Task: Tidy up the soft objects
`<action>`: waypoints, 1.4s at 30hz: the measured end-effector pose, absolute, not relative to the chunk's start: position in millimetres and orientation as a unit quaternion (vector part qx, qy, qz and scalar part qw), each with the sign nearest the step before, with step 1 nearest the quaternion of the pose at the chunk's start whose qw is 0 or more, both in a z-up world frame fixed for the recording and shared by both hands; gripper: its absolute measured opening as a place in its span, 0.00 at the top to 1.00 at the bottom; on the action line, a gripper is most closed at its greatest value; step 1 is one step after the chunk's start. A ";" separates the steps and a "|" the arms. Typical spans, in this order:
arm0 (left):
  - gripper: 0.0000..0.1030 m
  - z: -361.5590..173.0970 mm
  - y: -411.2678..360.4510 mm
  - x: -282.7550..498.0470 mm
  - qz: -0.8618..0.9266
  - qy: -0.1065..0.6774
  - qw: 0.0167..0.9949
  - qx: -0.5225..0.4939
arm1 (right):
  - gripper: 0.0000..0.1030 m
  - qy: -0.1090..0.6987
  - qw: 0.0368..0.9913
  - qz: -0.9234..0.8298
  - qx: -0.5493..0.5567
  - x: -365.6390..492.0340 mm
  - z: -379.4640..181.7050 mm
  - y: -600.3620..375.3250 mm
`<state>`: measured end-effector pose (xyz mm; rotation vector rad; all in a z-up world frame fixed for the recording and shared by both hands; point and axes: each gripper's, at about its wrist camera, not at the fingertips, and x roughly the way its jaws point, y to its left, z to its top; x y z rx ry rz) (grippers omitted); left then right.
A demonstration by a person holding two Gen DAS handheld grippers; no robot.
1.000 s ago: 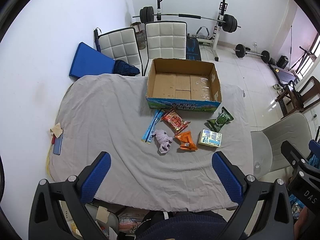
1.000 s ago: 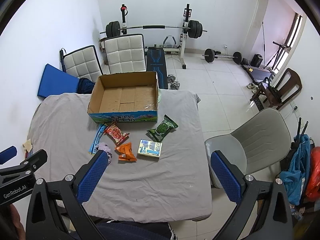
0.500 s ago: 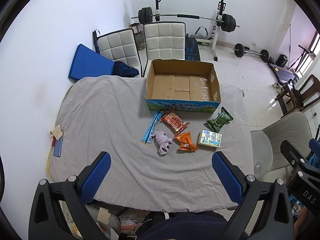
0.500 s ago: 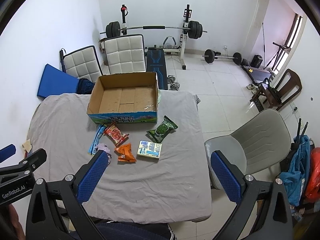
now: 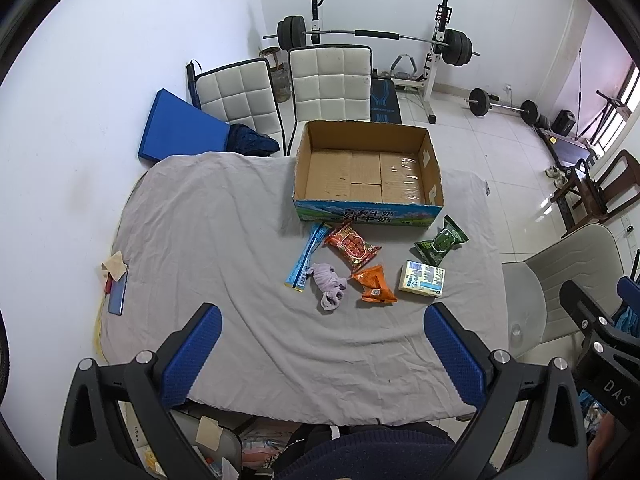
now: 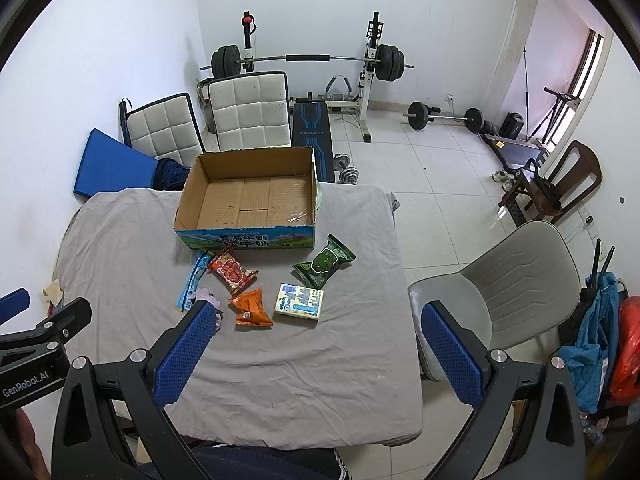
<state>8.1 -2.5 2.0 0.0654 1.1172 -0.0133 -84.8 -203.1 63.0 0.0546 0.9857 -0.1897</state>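
An empty open cardboard box (image 5: 366, 172) (image 6: 250, 196) stands at the far side of a table with a grey cloth (image 5: 208, 240) (image 6: 320, 360). In front of it lie a blue stick packet (image 5: 307, 255), a red snack bag (image 5: 352, 241) (image 6: 232, 270), a lilac crumpled cloth (image 5: 329, 286), an orange bag (image 5: 374, 284) (image 6: 251, 307), a green bag (image 5: 440, 240) (image 6: 324, 261) and a pale flat pack (image 5: 422, 279) (image 6: 300, 301). My left gripper (image 5: 320, 356) and right gripper (image 6: 316, 354) are open and empty, high above the table's near part.
Two white padded chairs (image 5: 328, 80) and a blue mat (image 5: 180, 128) stand behind the table. A grey chair (image 6: 500, 300) stands at the right. A phone (image 5: 117, 294) lies at the table's left edge. Gym equipment (image 6: 304, 60) fills the back.
Both views have shifted only slightly. The objects on the table have not moved and both grippers stay open.
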 end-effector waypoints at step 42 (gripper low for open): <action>0.00 -181.8 7.9 117.7 -0.001 0.642 0.767 0.011 | 0.00 0.613 0.777 0.035 -0.137 67.4 -151.6 -221.4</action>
